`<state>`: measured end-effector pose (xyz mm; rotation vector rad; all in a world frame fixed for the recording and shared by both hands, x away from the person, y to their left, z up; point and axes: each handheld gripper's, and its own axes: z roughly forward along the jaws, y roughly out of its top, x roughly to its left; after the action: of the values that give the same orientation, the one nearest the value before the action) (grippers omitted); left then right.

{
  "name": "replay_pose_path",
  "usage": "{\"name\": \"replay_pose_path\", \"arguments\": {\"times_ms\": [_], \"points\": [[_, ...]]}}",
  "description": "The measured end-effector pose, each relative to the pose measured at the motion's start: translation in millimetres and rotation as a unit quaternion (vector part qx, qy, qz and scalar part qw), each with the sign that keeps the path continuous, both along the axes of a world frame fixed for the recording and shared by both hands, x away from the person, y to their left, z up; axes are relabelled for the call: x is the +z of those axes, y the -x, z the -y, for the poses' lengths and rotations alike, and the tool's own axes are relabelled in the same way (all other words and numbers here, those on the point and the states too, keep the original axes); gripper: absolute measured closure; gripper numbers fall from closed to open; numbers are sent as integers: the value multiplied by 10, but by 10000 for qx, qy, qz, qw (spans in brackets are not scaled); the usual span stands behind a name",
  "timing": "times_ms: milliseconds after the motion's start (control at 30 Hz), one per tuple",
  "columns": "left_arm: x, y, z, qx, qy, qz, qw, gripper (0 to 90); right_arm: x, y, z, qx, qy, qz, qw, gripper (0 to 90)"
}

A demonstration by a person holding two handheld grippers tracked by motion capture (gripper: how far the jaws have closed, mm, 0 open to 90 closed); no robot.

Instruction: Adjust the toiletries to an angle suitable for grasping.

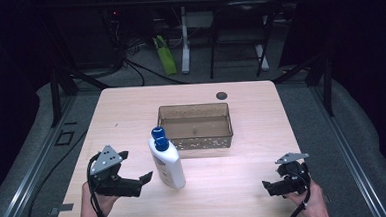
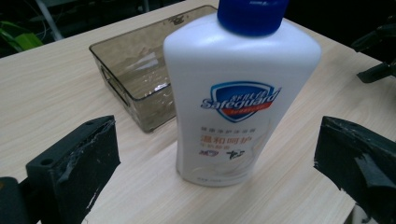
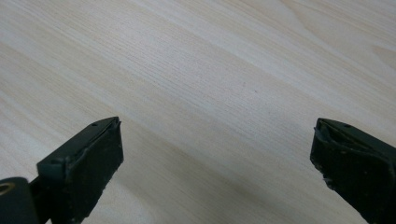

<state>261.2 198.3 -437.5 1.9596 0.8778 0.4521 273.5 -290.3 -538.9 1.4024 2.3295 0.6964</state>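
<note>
Hands at the near desk edge, one gripper in each; contents listed by size. Desk [image 1: 131,111]: pale wood-grain top, rounded corners, with a small dark round spot [image 1: 222,95] near its far edge. Bin [image 1: 196,144]: smoky translucent plastic, rectangular, open-topped, lying at the middle of the desk, seemingly empty, though the tinted walls make that hard to confirm. Bottle [image 1: 167,165]: white body, blue cap, upright on the desk just in front of the bin's near left corner and apart from it; its label carries a blue and red shield with the word Safeguard. Left gripper [image 1: 145,178]: held low just left of the bottle, pointed at it, jaws spread wide, the bottle framed between them in the left gripper view but not touched. Right gripper [image 1: 266,186]: near the front right of the desk, well apart from the bottle, jaws wide over bare wood, holding nothing.
</note>
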Motion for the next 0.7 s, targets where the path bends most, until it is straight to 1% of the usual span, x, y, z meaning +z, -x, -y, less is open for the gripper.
{"name": "replay_pose_path", "arguments": {"times_ms": [100, 267, 500, 533, 633, 700], "points": [[16, -13, 38, -43, 8, 19, 10000, 0, 2, -4, 8, -4, -52, -17, 10000, 23], [61, -56, 148, -79, 22, 130, 9999, 0, 13, -6, 7, 37, -104, -19, 9999, 25], [105, -100, 225, -108, 81, 205, 9997, 0, 10, -11, 4, 74, -153, -40, 9998, 26], [111, -112, 244, -130, 76, 210, 9997, 0, 8, -12, 6, 95, -222, -54, 9997, 26], [115, -125, 260, -132, 101, 220, 9996, 0, 8, -12, 3, 112, -226, -58, 9997, 26], [117, -137, 271, -87, 103, 247, 9996, 0, 7, -13, 1, 120, -234, -65, 9996, 26]]}}
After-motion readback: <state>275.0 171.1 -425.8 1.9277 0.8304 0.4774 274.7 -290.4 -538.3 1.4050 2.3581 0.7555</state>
